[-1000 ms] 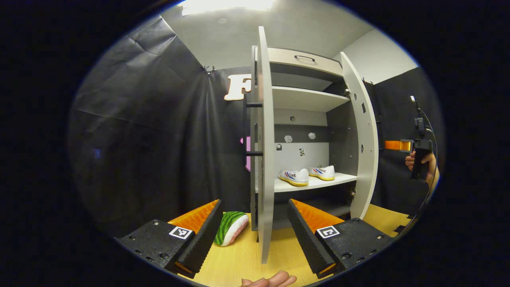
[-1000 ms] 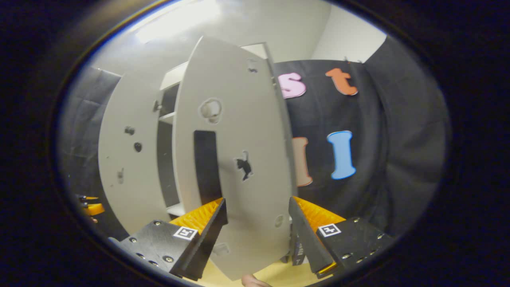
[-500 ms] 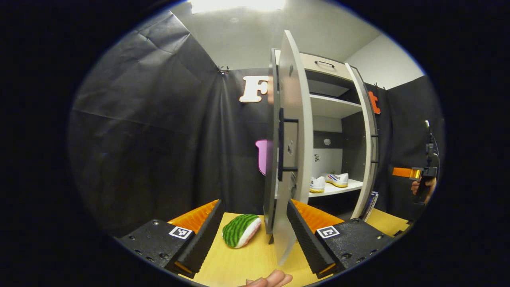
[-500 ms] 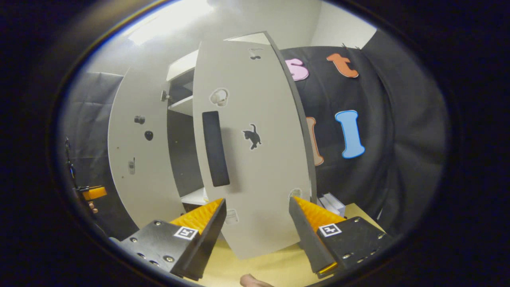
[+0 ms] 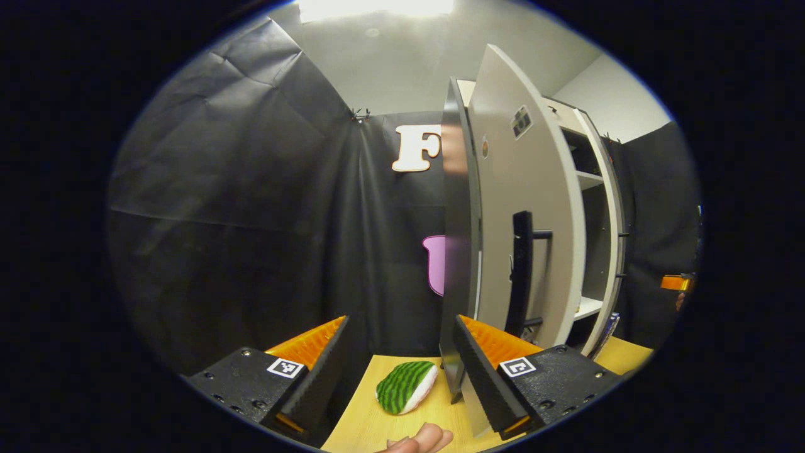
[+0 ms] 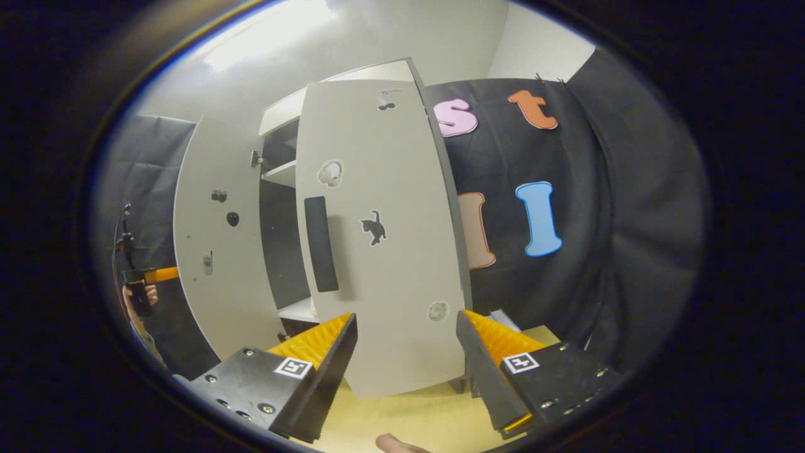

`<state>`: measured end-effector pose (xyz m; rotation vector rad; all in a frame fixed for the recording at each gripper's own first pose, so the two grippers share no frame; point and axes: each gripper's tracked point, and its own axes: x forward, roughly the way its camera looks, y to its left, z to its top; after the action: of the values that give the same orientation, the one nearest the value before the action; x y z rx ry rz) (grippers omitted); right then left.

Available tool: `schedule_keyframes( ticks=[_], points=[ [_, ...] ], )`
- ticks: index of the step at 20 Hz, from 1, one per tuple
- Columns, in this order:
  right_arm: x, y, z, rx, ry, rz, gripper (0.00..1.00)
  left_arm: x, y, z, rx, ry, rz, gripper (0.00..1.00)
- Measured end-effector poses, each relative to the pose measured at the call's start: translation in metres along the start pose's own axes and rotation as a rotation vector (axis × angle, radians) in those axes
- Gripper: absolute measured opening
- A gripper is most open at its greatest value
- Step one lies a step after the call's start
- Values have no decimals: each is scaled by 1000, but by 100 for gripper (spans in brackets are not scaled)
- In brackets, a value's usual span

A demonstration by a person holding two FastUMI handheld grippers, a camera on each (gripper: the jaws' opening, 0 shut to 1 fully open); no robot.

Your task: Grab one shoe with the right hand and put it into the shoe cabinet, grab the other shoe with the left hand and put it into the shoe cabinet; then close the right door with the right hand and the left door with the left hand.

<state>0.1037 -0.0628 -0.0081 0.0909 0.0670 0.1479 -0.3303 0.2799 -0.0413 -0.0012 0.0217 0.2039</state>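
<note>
Both doors [image 6: 383,239] have swung nearer shut since earlier (shoes now hidden inside cabinet [image 5: 591,207]); left gripper [image 5: 402,365] and right gripper [image 6: 405,352] gape wide, empty, and each door needs a final push.

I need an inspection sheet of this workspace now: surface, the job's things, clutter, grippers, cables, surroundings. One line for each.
Surface: yellow wooden table, mostly bare.
Job's things: shoe cabinet; left door and right door both part closed; shoes hidden.
Clutter: green striped plush toy beside the cabinet.
Grippers: left hand-held gripper open, empty; right hand-held gripper open, empty, in front of the right door.
Cables: thin cable at the far gripper.
Surroundings: black cloth wall.
</note>
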Motion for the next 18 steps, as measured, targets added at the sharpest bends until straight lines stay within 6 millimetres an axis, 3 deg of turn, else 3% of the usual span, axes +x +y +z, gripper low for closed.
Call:
schedule_keyframes(
  ticks=[2, 4, 8, 9, 11, 12, 15, 16, 17, 18],
  points=[
    [-8, -3, -2, -19, -5, -2, 89, 18, 0, 1, -12, 28, -9, 97],
    [-17, -1, -4, -15, -6, 8, 89, 32, -11, 0, -3, 41, -30, 96],
    [-33, 23, -7, -57, -15, 62, 89, 47, -50, -15, -12, 97, -86, 96],
    [-38, 31, -8, -63, -15, 78, 89, 40, -54, -11, -8, 101, -74, 84],
    [-44, 43, -10, -60, -19, 94, 89, 38, -66, -7, 28, 90, -73, 86],
    [-46, 51, -11, -54, -22, 101, 94, 40, -72, -7, 42, 84, -75, 84],
    [-54, 70, -13, -71, -26, 98, 94, 39, -92, -8, 45, 87, -103, 84],
    [-56, 76, -14, -82, -28, 96, 89, 39, -97, -9, 35, 84, -104, 85],
    [-59, 81, -16, -93, -26, 91, 94, 39, -101, -9, 21, 78, -99, 84],
    [-60, 86, -18, -101, -23, 90, 89, 39, -101, -8, 21, 68, -99, 85]
  ],
)
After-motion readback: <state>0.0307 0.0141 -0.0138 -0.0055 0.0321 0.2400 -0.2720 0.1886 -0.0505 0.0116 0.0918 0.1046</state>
